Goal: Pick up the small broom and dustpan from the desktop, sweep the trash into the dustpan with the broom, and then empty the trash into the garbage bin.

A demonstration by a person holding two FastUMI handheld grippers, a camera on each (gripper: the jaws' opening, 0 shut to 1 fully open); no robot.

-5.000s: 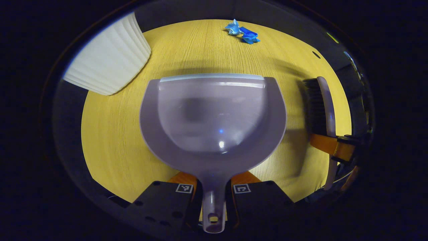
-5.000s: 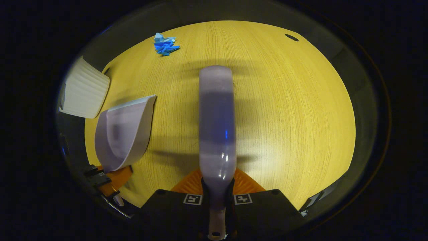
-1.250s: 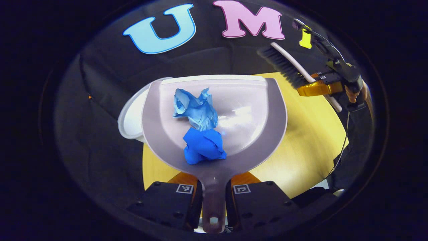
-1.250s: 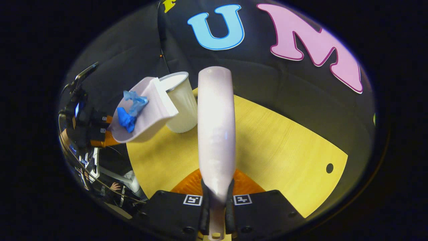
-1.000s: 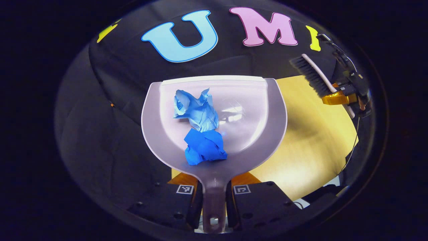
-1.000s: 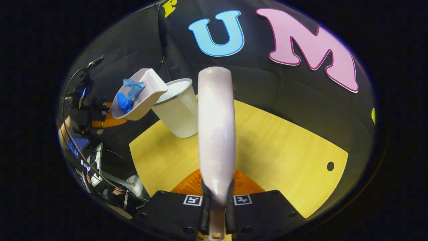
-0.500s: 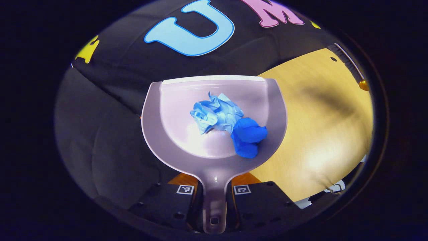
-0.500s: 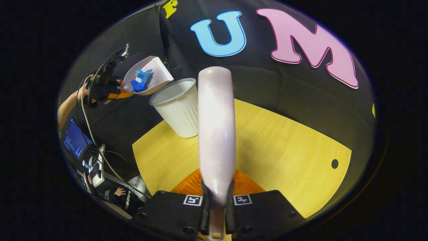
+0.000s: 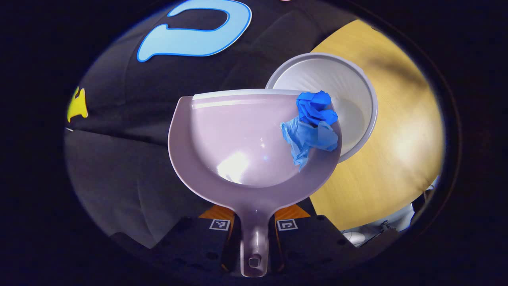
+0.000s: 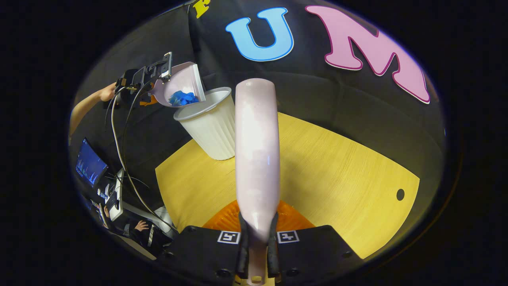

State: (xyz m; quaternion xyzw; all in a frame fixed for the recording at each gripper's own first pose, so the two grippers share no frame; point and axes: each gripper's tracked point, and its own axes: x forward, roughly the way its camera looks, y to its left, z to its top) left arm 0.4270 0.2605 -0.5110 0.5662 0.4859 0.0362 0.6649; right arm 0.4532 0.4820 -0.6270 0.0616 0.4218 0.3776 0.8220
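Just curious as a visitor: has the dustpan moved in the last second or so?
Yes. In the right gripper view the dustpan has risen and swung over the white bin, now tipped above its rim.

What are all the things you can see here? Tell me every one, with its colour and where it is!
dustpan: 1, pale lilac, tipped sideways above the bin, handle clamped in the left gripper
trash: 2 crumpled wads, light blue and darker blue, at the dustpan's side edge over the bin's mouth
garbage bin: 1, white and ribbed, standing at the table's edge
broom: 1, pale lilac back facing the camera, held in the right gripper
table: 1, yellow wood grain, with a small dark hole near one side
screen: 1, dark with blue glow, low beside the table
cables: dark, hanging from the left gripper
left gripper: 1, shut on the dustpan handle
right gripper: 1, shut on the broom handle
hand: 1, holding the left gripper
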